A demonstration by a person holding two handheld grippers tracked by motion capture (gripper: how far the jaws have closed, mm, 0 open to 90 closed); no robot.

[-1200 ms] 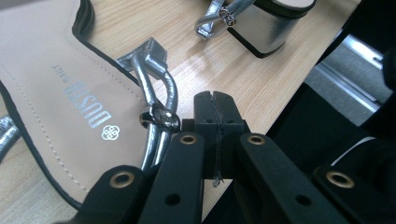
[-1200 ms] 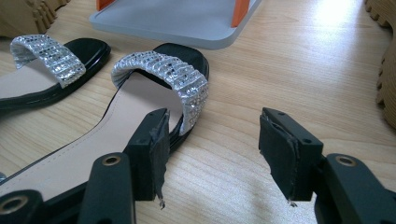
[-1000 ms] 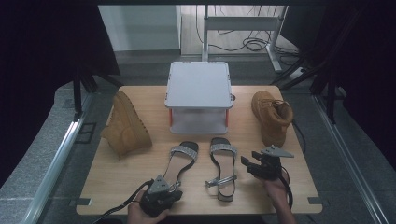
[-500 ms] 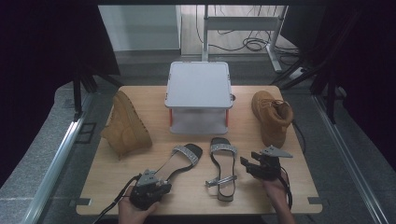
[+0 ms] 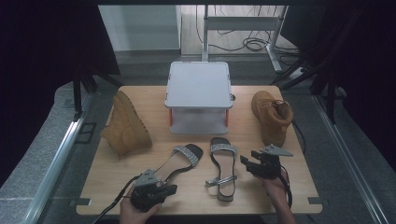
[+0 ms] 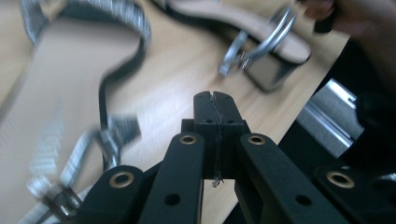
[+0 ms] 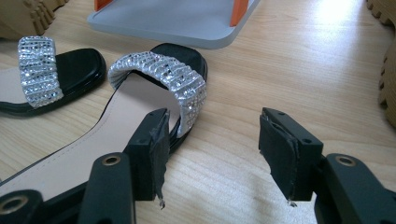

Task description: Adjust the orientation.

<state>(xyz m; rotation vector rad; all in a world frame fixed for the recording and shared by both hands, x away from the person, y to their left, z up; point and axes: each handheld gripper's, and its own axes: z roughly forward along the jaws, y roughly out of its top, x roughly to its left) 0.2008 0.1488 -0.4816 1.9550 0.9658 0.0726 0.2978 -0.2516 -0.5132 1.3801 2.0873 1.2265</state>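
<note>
Sandals lie side by side at the table's near edge, the left sandal (image 5: 180, 161) angled beside my empty, pinched-shut left gripper (image 5: 166, 190); my right gripper (image 5: 248, 163) gapes wide beside the right sandal (image 5: 223, 170), ready to straighten it.

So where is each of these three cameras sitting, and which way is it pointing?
High view: above the person's side of the table, looking forward and down; both hands enter from below, holding the left gripper and the right gripper.
Left gripper view: rides the left gripper, looking along its shut jaws across the wood.
Right gripper view: rides the right gripper, looking between open jaws toward the grey stand.
Shared: all three show the left sandal and the right sandal.
</note>
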